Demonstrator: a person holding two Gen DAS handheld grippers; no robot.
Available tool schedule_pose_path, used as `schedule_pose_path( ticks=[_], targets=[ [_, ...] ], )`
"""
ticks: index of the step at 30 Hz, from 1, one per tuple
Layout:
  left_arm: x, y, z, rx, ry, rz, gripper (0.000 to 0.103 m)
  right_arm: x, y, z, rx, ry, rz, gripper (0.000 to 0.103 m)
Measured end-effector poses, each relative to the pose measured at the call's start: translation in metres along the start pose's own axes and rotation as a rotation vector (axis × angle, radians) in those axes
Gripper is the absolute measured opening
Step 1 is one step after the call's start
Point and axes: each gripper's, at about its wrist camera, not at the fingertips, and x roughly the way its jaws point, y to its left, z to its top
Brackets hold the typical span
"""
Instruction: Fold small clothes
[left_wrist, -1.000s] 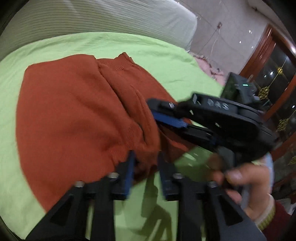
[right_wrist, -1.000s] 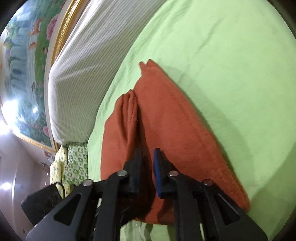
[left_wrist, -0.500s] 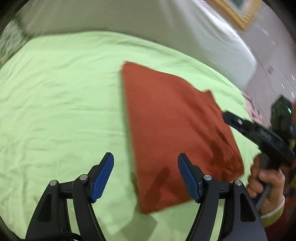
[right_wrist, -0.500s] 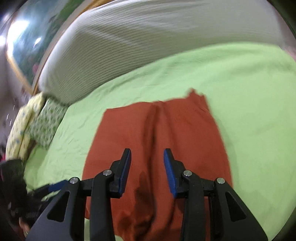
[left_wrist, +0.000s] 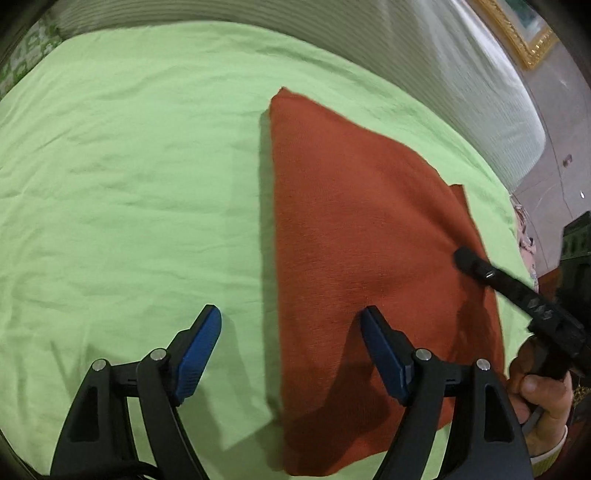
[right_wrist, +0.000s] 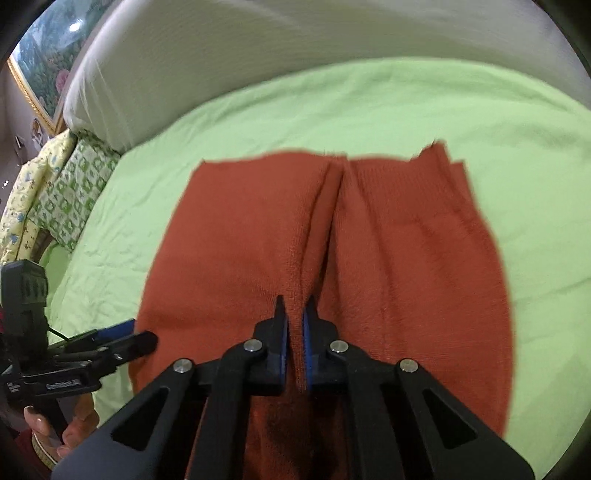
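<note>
A rust-red knitted garment (left_wrist: 369, 240) lies folded flat on the green bed sheet (left_wrist: 129, 184). It also shows in the right wrist view (right_wrist: 236, 236), with a raised fold running down its middle. My left gripper (left_wrist: 291, 317) is open and empty, straddling the garment's left edge near its front. My right gripper (right_wrist: 294, 310) is shut on the raised fold of the garment at its near end. The right gripper's tip shows in the left wrist view (left_wrist: 465, 258) over the garment's right edge. The left gripper shows in the right wrist view (right_wrist: 122, 332) at the garment's left side.
A white striped bolster (right_wrist: 295, 66) lies along the far edge of the bed. A green and yellow patterned quilt (right_wrist: 55, 192) sits at the left. A gold-framed painting (right_wrist: 40, 70) hangs behind. The sheet spreads wide to the left of the garment.
My left gripper let go of the garment, opened wide and drew back. My right gripper opened half a second ago and has now shut on the middle fold.
</note>
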Motion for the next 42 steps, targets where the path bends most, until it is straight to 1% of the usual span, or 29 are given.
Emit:
schedule_pose_path(
  ticks=[3,4,5,7,8,9,10,11,13,14,17,18,19,20,21,23,25,26,28,30,31,33,34,35,36,38,39,41,42],
  targets=[
    [0.003,-0.010,0.001,0.025,-0.007,0.005,0.081,-0.032,-0.009,0.005,0.039,-0.069,0.027,0.007],
    [0.006,-0.013,0.000,0.028,-0.002,0.005,0.081,-0.037,-0.013,0.005,0.049,-0.070,0.017,0.007],
    [0.009,-0.013,-0.001,0.028,0.005,0.013,0.081,-0.036,-0.016,0.004,0.040,-0.056,-0.016,0.008],
    [0.017,-0.012,-0.003,0.015,0.023,0.025,0.081,-0.022,-0.018,-0.002,-0.001,0.006,-0.066,0.012],
    [0.018,-0.010,-0.004,0.007,0.026,0.017,0.081,-0.018,-0.019,-0.006,-0.004,0.004,-0.092,0.014],
    [0.018,-0.009,-0.004,0.003,0.025,0.014,0.081,-0.019,-0.019,-0.008,-0.007,-0.022,-0.093,0.015],
    [0.017,-0.008,-0.003,0.004,0.025,0.013,0.081,-0.021,-0.019,-0.009,-0.006,-0.040,-0.090,0.021],
    [0.017,-0.009,-0.002,0.009,0.025,0.014,0.081,-0.021,-0.021,-0.009,0.004,-0.062,-0.097,0.033],
    [0.018,-0.010,0.000,0.018,0.030,0.012,0.081,-0.014,-0.027,-0.006,0.020,-0.057,-0.113,0.045],
    [0.019,-0.010,0.000,0.021,0.031,0.013,0.081,-0.009,-0.030,-0.005,0.030,-0.047,-0.117,0.045],
    [0.020,-0.007,0.000,0.020,0.038,0.018,0.082,0.004,-0.032,-0.002,0.056,-0.014,-0.022,0.043],
    [0.021,-0.008,0.001,0.018,0.041,0.020,0.082,0.008,-0.031,-0.001,0.067,0.003,0.007,0.038],
    [0.022,-0.011,0.001,0.019,0.042,0.023,0.082,0.011,-0.031,-0.001,0.071,0.017,0.019,0.019],
    [0.022,-0.015,0.002,0.025,0.045,0.024,0.082,0.012,-0.032,0.001,0.083,0.031,0.042,0.014],
    [0.019,-0.017,0.002,0.029,0.047,0.022,0.082,0.009,-0.032,0.003,0.084,0.027,0.047,0.013],
    [0.013,-0.023,0.009,0.044,0.043,0.011,0.082,-0.012,-0.027,0.009,0.064,-0.019,0.073,0.011],
    [0.007,-0.032,0.018,0.061,0.023,0.006,0.082,-0.034,-0.022,0.013,0.057,-0.070,0.092,0.011],
    [0.007,-0.036,0.022,0.070,0.023,0.013,0.082,-0.054,-0.022,0.020,0.053,-0.112,0.085,0.011],
    [0.015,-0.044,0.027,0.087,0.044,0.027,0.082,-0.068,-0.025,0.027,0.044,-0.142,0.067,0.011],
    [0.026,-0.047,0.026,0.090,0.069,0.046,0.082,-0.067,-0.043,0.030,0.082,-0.111,0.047,0.011],
    [0.032,-0.048,0.022,0.092,0.088,0.046,0.082,-0.053,-0.057,0.026,0.105,-0.052,0.029,0.011],
    [0.038,-0.045,0.015,0.089,0.103,0.033,0.082,-0.033,-0.075,0.013,0.131,0.005,-0.047,0.011],
    [0.039,-0.044,0.012,0.091,0.103,0.037,0.082,-0.023,-0.081,0.004,0.128,0.026,-0.073,0.013],
    [0.038,-0.044,0.011,0.097,0.101,0.039,0.083,-0.017,-0.088,-0.005,0.150,0.015,-0.045,0.017],
    [0.037,-0.043,0.011,0.104,0.100,0.038,0.083,-0.019,-0.095,-0.011,0.193,-0.021,0.002,0.019],
    [0.033,-0.043,0.019,0.116,0.092,0.048,0.083,-0.023,-0.099,-0.013,0.240,-0.045,0.041,0.028],
    [0.033,-0.044,0.022,0.121,0.081,0.060,0.083,-0.026,-0.099,-0.011,0.241,-0.056,0.038,0.030],
    [0.027,-0.041,0.038,0.119,0.040,0.093,0.083,-0.038,-0.095,-0.003,0.216,-0.101,-0.036,0.035],
    [0.025,-0.040,0.042,0.113,0.032,0.094,0.083,-0.044,-0.092,0.002,0.205,-0.124,-0.071,0.036]
  ],
)
